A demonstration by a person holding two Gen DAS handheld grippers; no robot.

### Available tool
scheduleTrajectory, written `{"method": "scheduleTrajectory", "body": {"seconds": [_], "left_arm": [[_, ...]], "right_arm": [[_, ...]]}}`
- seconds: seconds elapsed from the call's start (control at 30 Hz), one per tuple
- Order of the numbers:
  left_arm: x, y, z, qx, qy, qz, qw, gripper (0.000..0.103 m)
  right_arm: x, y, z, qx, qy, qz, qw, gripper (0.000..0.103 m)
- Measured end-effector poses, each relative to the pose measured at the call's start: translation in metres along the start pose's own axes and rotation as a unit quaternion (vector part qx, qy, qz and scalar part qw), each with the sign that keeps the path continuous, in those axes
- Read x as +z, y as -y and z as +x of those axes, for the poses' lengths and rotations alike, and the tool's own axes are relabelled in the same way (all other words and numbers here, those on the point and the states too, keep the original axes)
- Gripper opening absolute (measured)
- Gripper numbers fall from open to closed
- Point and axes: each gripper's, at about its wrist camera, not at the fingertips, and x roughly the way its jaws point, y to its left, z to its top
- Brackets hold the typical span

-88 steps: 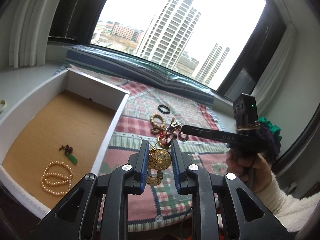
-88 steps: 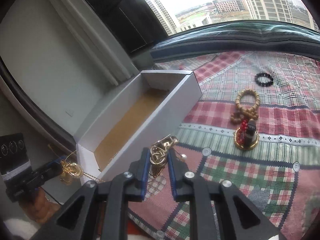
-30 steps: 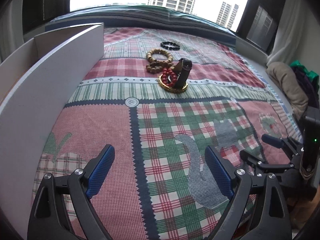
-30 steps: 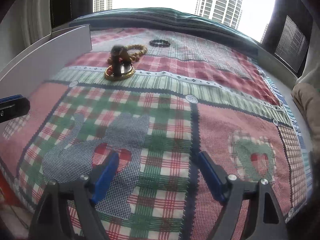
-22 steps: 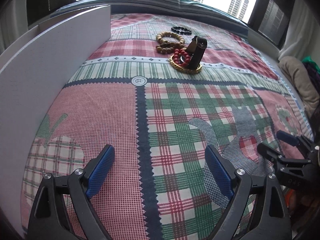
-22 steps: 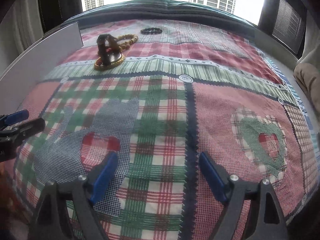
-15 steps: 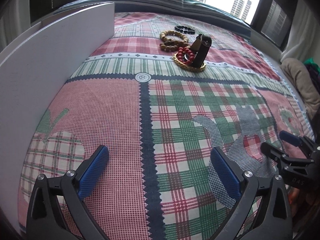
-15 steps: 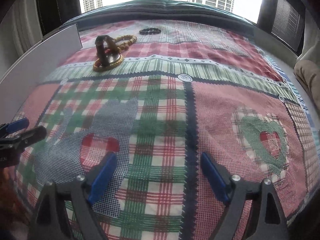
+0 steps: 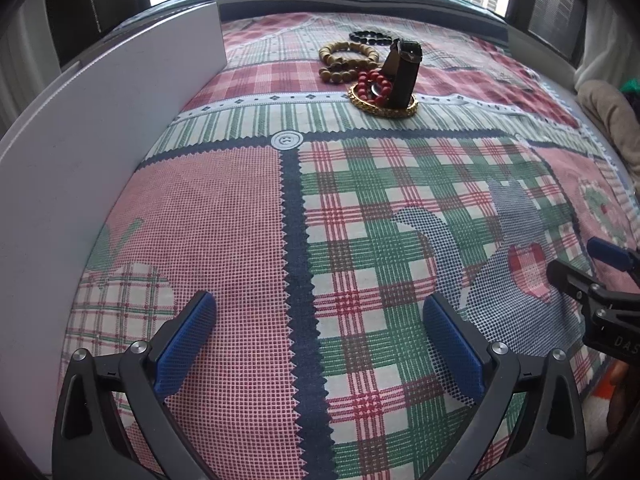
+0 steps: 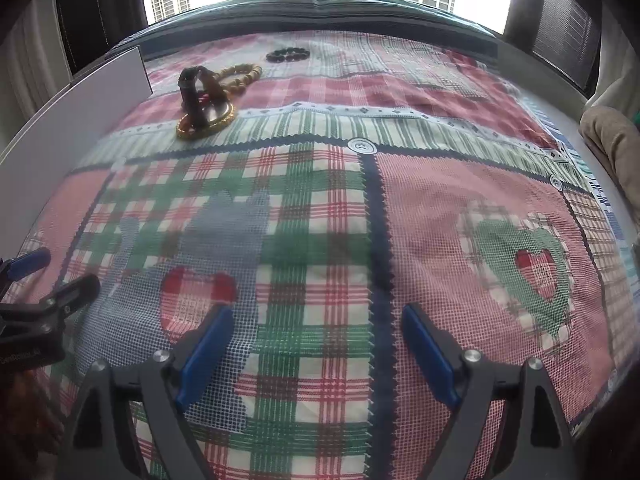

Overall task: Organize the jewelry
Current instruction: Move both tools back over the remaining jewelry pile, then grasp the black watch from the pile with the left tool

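Both the left gripper and right gripper gape empty, so reaching ahead may snag the watch tangled in beads.

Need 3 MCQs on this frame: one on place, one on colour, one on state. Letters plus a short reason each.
1. Where does the white box stand relative to the jewelry pile?
A. Left of it in both views
B. Right of it
C. On top of it

2. What colour is the bead bracelet lying farthest from the cameras?
A. Red
B. Black
C. White

3. How do the left gripper and right gripper stand?
A. Both shut on jewelry
B. One holds a bracelet
C. Both open, nothing between the pads

Answers:
1 A: the box wall runs along the left edge of the plaid quilt, the pile to its right.
2 B: the black ring lies beyond the tan wooden beads, red beads and gold bangle.
3 C: only quilt shows between each pair of blue pads.
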Motion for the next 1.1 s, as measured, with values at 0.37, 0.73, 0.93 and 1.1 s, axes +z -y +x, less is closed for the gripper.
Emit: {"method": "scheduleTrajectory", "body": {"seconds": [0.37, 0.73, 0.93, 1.1], "left_arm": [[-0.001, 0.0004, -0.0007, -0.006, -0.006, 0.007, 0.9999, 0.103], [-0.0012, -0.0002, -0.0009, -0.002, -0.011, 0.002, 0.9999, 0.103], [-0.0009, 0.0015, -0.0005, 0.005, -0.016, -0.003, 0.9999, 0.103], [0.0001, 0.0005, 0.0005, -0.004, -0.018, 0.008, 0.9998, 0.103]], "right_arm": [[-0.002, 0.0003, -0.0008, 0.006, 0.001, -0.012, 1.0, 0.088], [-0.0038, 0.0002, -0.002, 0.009, 0.01, -0.017, 1.0, 0.089], [-0.0041, 0.0011, -0.0029, 0.012, 0.008, -0.019, 1.0, 0.089], [-0.0029, 0.0005, -0.0029, 0.011, -0.003, -0.022, 1.0, 0.089]]}}
